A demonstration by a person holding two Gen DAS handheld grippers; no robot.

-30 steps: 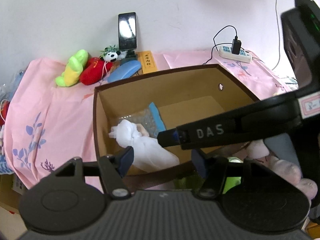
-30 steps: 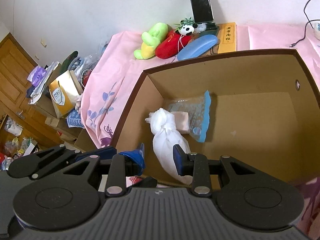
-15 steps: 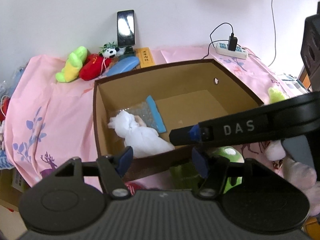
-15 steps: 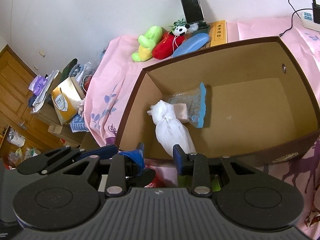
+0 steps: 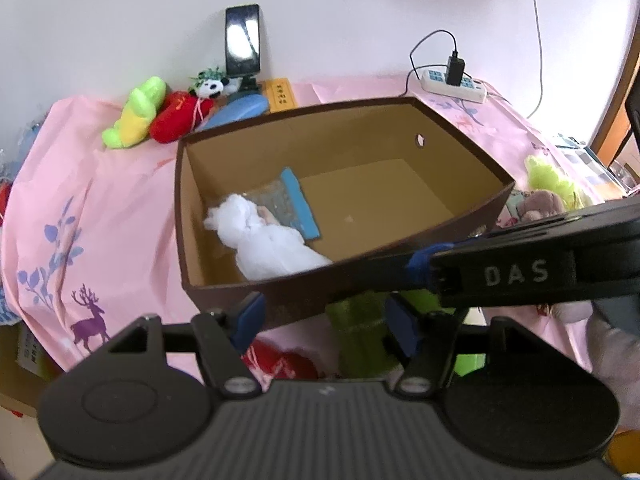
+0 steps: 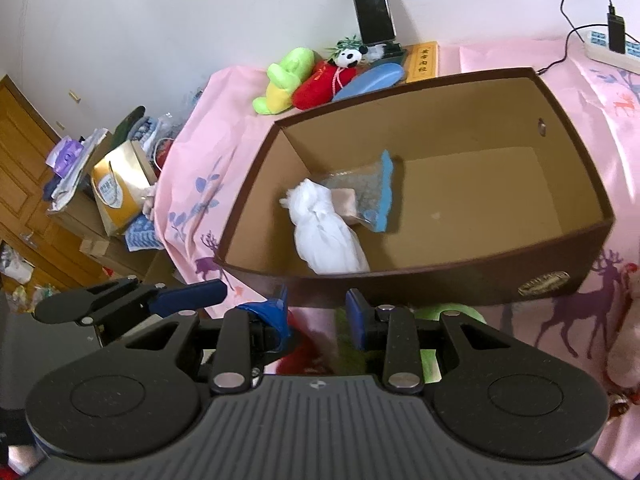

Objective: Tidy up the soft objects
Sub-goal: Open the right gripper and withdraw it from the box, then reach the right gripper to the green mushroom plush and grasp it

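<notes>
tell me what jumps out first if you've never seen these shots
The big brown cardboard box sits open on the pink tablecloth, holding a white cloth bundle in its left corner beside a blue-edged clear bag. Behind the box, bright plush toys cluster by the wall.

Two matching handheld grippers. Each, the left gripper [image 5: 326,318] and right gripper [image 6: 318,316], has a black ribbed body, two round black discs, silver screws and blue finger pads [image 5: 250,316]. The right one's side reads "DAS" in white.
</notes>
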